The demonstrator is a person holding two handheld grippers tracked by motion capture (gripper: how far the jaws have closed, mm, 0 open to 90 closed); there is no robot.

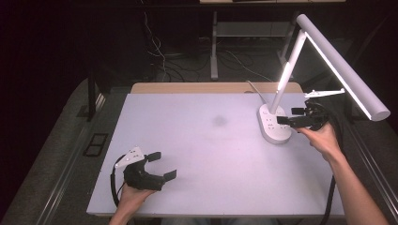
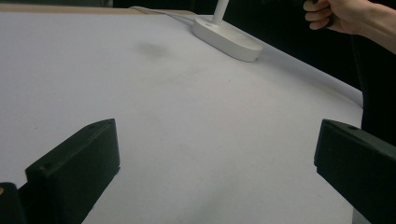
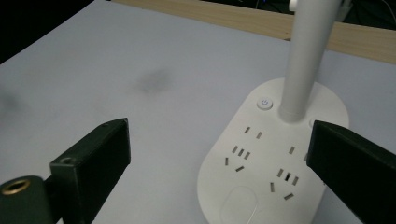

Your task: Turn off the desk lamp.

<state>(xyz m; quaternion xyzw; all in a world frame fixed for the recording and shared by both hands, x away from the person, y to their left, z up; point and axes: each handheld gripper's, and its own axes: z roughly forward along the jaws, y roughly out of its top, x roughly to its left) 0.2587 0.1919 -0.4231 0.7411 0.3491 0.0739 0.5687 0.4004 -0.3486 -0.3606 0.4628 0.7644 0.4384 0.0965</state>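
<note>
A white desk lamp stands at the table's right side, its oval base (image 1: 273,125) carrying several sockets and a round power button (image 3: 265,103). Its stem (image 1: 286,77) rises to a long lit bar head (image 1: 345,68). My right gripper (image 1: 292,116) hovers open just right of the base, its jaws pointing left over it; in the right gripper view the base (image 3: 275,158) lies between the jaws. My left gripper (image 1: 162,165) rests open near the table's front left with nothing between its jaws. The lamp base (image 2: 227,39) lies far ahead in the left gripper view.
The table is covered by a white sheet (image 1: 206,154) with a faint grey smudge (image 1: 219,121) near its middle. A wooden strip (image 1: 202,87) runs along the far edge. The lamp's white cord (image 1: 256,89) trails off the back. Dark floor and cables lie beyond.
</note>
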